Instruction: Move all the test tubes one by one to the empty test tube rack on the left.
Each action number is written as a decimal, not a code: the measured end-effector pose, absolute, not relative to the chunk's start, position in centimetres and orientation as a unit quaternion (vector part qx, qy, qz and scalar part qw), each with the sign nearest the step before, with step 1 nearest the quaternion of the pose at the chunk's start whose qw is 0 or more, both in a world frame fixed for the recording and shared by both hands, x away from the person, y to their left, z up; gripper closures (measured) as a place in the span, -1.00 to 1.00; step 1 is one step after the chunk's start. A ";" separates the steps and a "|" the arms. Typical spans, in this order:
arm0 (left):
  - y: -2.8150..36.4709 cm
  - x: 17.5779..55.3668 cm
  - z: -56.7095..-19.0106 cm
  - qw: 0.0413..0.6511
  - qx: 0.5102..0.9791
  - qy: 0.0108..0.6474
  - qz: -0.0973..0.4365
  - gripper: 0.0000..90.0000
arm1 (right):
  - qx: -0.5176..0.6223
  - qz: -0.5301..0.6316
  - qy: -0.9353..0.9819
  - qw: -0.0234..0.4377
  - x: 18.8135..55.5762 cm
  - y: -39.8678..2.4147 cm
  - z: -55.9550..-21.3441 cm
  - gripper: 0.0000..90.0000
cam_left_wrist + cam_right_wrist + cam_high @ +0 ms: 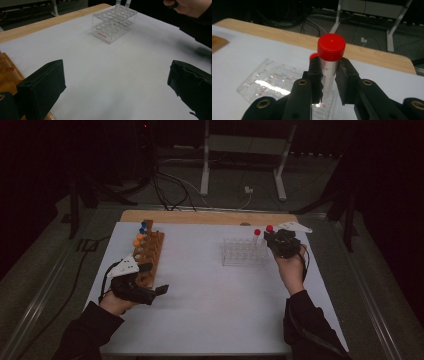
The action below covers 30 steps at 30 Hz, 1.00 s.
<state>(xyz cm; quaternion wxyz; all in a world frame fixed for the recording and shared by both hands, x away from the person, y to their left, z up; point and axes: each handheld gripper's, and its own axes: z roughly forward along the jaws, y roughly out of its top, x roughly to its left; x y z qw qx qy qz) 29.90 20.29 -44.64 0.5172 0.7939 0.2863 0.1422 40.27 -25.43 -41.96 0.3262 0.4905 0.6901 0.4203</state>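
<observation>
The right tongs (329, 82) are clamping a red-capped tube (330, 65) upright over the clear rack (243, 252) at the far right of the surface (210, 310). The left tongs (115, 85) (jaws wide apart) are hovering beside the wooden rack (150, 255).

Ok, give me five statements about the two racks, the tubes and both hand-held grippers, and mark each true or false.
1. The right hand-held gripper is closed on a red-capped tube. True.
2. The left hand-held gripper holds a tube. False: its jaws stand wide apart with nothing between them.
3. The clear rack sits on the right half of the white table. True.
4. The wooden rack carries red-capped tubes. False: the caps there are blue and orange.
5. The held tube lies flat on the table. False: it stands upright at the clear rack, beside another red-capped tube.
</observation>
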 end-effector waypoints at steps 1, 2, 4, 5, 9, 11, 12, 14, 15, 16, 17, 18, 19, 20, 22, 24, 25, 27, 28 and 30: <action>20.3 29.9 -44.6 0.518 0.794 0.286 0.141 -0.95 | 0.487 0.422 0.691 0.328 40.1 -25.4 -41.6 0.66; 20.2 29.9 -44.6 0.519 0.794 0.285 0.140 -0.95 | 0.483 0.423 0.692 0.331 39.9 -25.3 -41.3 0.66; 20.2 29.9 -44.5 0.520 0.793 0.285 0.140 -0.95 | 0.476 0.428 0.695 0.328 39.5 -25.2 -40.9 0.66; 20.1 29.9 -44.5 0.520 0.794 0.283 0.140 -0.95 | 0.473 0.428 0.697 0.328 39.3 -25.0 -40.7 0.66; 19.9 29.8 -44.3 0.521 0.794 0.281 0.138 -0.95 | 0.458 0.434 0.706 0.322 38.3 -24.4 -40.4 0.66; 19.8 29.8 -44.3 0.520 0.796 0.279 0.136 -0.95 | 0.451 0.438 0.711 0.316 37.8 -24.1 -40.4 0.66; 19.8 29.8 -44.2 0.520 0.797 0.277 0.136 -0.95 | 0.449 0.438 0.714 0.312 37.5 -23.9 -40.5 0.66; 19.6 29.8 -44.2 0.525 0.794 0.275 0.134 -0.95 | 0.443 0.438 0.721 0.303 37.0 -23.7 -40.7 0.66; 19.6 29.9 -44.1 0.527 0.794 0.274 0.132 -0.95 | 0.441 0.439 0.724 0.298 36.8 -23.5 -40.9 0.66; 19.5 29.9 -44.1 0.527 0.795 0.272 0.129 -0.95 | 0.438 0.438 0.728 0.294 36.5 -23.4 -41.0 0.66; 19.4 29.9 -44.0 0.526 0.795 0.272 0.130 -0.95 | 0.435 0.436 0.731 0.293 36.3 -23.2 -41.1 0.66; 19.3 29.9 -44.0 0.526 0.796 0.270 0.128 -0.95 | 0.431 0.436 0.734 0.292 36.0 -23.1 -41.2 0.66; 19.1 29.9 -43.9 0.526 0.797 0.268 0.127 -0.95 | 0.428 0.438 0.736 0.288 35.7 -22.9 -41.3 0.66; 19.0 29.9 -43.9 0.525 0.798 0.267 0.128 -0.95 | 0.425 0.439 0.738 0.287 35.4 -22.8 -41.4 0.66; 18.8 29.9 -43.8 0.525 0.799 0.263 0.127 -0.95 | 0.419 0.442 0.741 0.282 34.9 -22.6 -41.5 0.66; 18.5 30.1 -43.7 0.526 0.800 0.261 0.123 -0.95 | 0.414 0.443 0.745 0.277 34.4 -22.2 -41.7 0.66; 18.4 30.1 -43.7 0.525 0.801 0.260 0.122 -0.95 | 0.410 0.443 0.749 0.275 34.1 -22.1 -41.8 0.66; 18.0 30.2 -43.6 0.525 0.803 0.256 0.119 -0.95 | 0.403 0.444 0.753 0.269 33.6 -21.7 -42.1 0.66; 17.8 30.3 -43.6 0.523 0.805 0.254 0.120 -0.95 | 0.400 0.444 0.757 0.266 33.4 -21.4 -42.3 0.66; 17.3 30.4 -43.6 0.523 0.806 0.250 0.116 -0.95 | 0.393 0.443 0.762 0.261 32.9 -21.0 -42.7 0.66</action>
